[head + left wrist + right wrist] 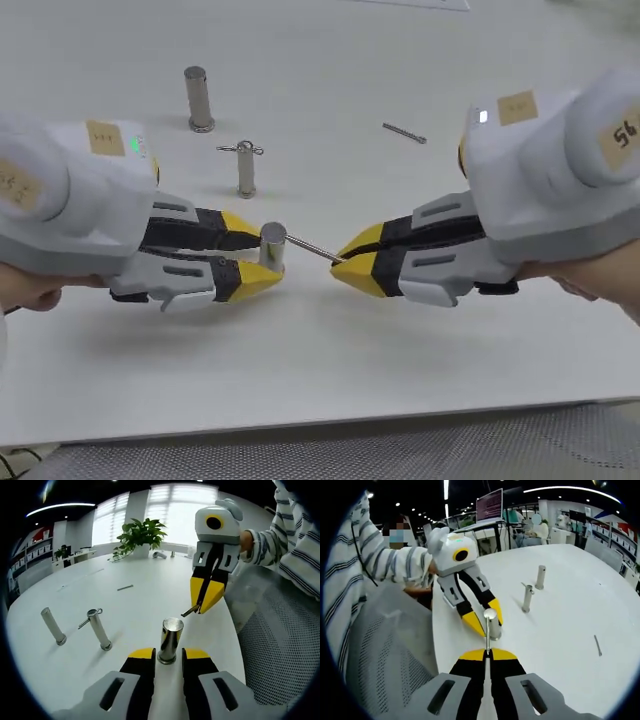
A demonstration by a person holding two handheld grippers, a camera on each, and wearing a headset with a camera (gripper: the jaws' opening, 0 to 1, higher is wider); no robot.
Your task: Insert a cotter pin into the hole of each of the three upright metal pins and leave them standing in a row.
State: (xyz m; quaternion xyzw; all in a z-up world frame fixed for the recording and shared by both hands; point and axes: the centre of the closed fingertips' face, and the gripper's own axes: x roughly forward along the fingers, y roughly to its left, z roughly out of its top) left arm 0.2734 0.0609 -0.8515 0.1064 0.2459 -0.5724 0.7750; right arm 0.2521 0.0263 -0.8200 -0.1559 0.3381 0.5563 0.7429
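My left gripper (pixel 268 262) is shut on the base of an upright metal pin (pixel 272 243), seen between its jaws as the pin (pixel 170 639). My right gripper (pixel 345 266) is shut on a thin cotter pin (pixel 310 247), whose free end touches the head of that held pin. From the right gripper view the cotter pin (pixel 487 639) runs straight toward the pin (pixel 491 625). Behind stands a second metal pin (pixel 246 170) with a cotter pin through its top. Farther back is a bare third pin (pixel 198 98).
A loose cotter pin (pixel 404 132) lies on the white table (pixel 330 400) at the back right. The table's front edge runs close below both grippers. A potted plant (pixel 140 535) stands at the far end in the left gripper view.
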